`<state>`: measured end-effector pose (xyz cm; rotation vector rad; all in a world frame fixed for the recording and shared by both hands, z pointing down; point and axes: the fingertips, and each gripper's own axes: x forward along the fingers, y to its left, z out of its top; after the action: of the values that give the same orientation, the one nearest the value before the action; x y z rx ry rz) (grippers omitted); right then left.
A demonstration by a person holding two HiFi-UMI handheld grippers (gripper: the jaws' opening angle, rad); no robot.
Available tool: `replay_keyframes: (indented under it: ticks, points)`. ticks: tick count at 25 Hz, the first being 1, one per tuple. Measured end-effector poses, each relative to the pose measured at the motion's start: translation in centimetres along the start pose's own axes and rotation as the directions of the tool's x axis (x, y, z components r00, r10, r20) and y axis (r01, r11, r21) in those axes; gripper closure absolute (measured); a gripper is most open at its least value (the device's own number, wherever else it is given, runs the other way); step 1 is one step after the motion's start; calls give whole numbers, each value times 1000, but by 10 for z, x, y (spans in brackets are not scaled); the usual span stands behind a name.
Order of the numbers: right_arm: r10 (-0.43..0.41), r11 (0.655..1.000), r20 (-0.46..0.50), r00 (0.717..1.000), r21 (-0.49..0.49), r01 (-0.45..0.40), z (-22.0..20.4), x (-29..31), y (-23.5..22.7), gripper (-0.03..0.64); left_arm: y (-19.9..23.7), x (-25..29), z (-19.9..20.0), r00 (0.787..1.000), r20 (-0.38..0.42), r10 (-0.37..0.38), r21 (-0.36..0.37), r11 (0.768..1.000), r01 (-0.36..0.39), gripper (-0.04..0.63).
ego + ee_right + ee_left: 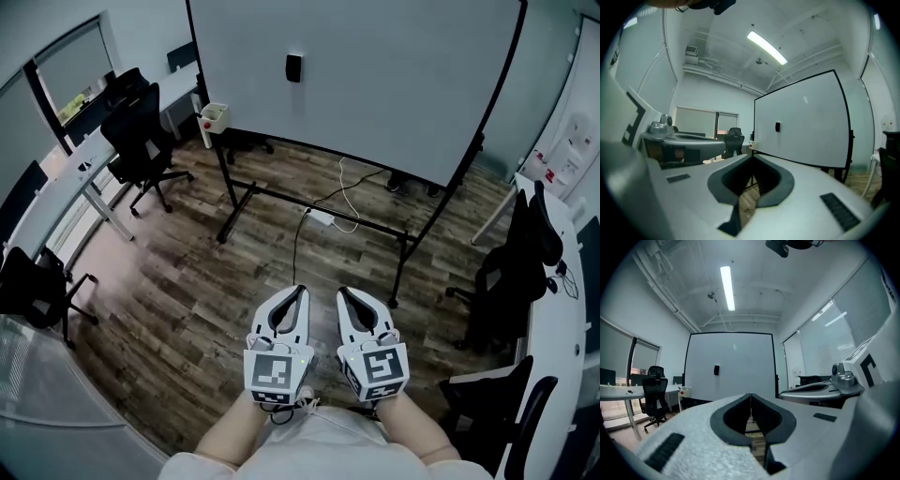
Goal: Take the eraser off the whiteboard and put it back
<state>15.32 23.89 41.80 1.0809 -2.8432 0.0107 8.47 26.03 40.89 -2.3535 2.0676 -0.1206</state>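
A big whiteboard on a black wheeled stand fills the far side of the room, standing on a dark wood-plank floor. A long white desk runs down the left side and another one curves along the right. Black office chairs sit by them, one on the left and one on the right.

In front of the person, the left gripper and the right gripper are held side by side, just apart, both pointing level toward the board. Each has its jaws pressed together at the tips with nothing between them.

A white cable trails over the floor under the board.

The eraser, small and dark, sits on the board's face, left of its middle and high up, well apart from both grippers.
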Motion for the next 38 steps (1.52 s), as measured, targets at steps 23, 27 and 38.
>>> replay_keyframes:
  ticks: [23,27,38]
  points:
    - [86,996,-12,996,30,-86,12,306,-107,589,199,245,-13,991,-58,118,26,993,-117,577]
    - [80,997,-2,997,12,-80,23,363,-146,589,229,308,-2,991,-27,134,12,991,-134,577]
    - [-29,1000,11,1000,-8,29,47,466,-208,589,293,429,20,998,38,50,-38,998,-49,577]
